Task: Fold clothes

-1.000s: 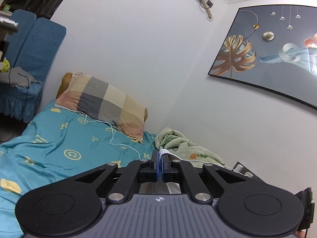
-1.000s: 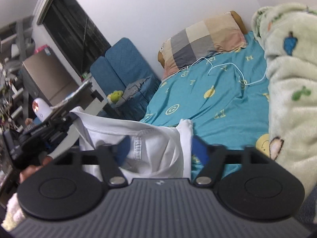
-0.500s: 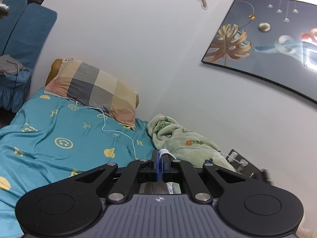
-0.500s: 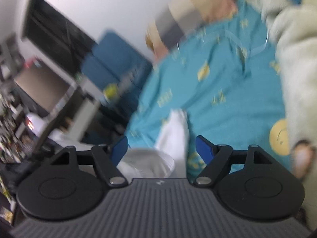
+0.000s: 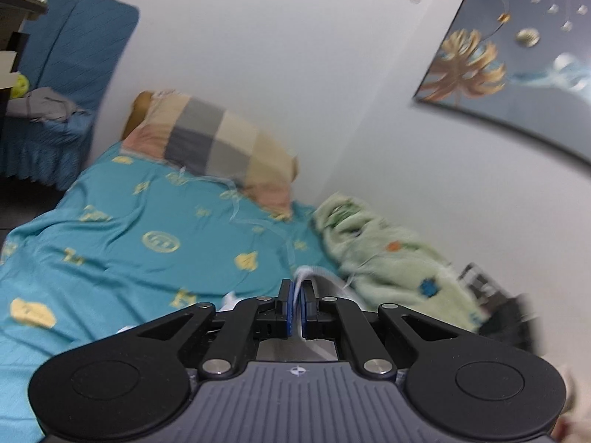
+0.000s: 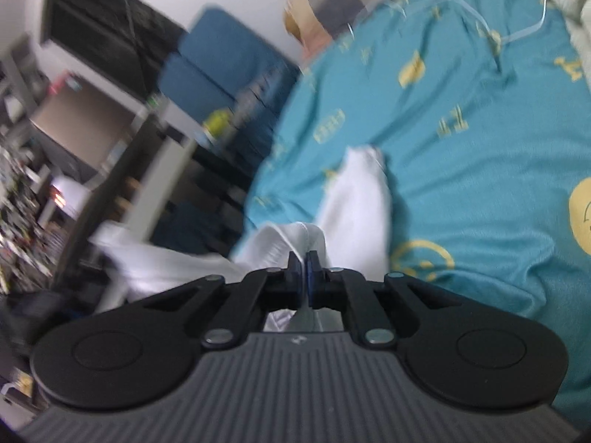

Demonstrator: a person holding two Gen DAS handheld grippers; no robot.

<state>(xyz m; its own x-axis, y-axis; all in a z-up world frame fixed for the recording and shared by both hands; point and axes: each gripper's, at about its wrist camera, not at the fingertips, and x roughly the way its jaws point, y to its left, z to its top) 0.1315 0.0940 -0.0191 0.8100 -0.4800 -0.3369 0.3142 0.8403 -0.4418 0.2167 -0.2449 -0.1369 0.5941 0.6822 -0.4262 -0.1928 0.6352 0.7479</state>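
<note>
A white garment [image 6: 354, 199] hangs over the near edge of a bed with a teal patterned sheet [image 6: 480, 155]. My right gripper [image 6: 303, 264] is shut on a fold of the white garment near the bed's edge. My left gripper [image 5: 296, 288] is shut on a white edge of the garment [image 5: 314, 271], held above the teal sheet [image 5: 147, 229]; most of the garment is hidden under the gripper body there.
A checked pillow [image 5: 218, 147] lies at the head of the bed against the wall. A pale green fleece blanket [image 5: 388, 254] is bunched along the wall side. A white cable [image 6: 517, 33] trails across the sheet. A blue chair [image 5: 66, 74] and desk [image 6: 122, 155] stand beside the bed.
My right gripper has closed on the white garment, having been open before. Both views have swung; the left gripper stays shut on the white edge.
</note>
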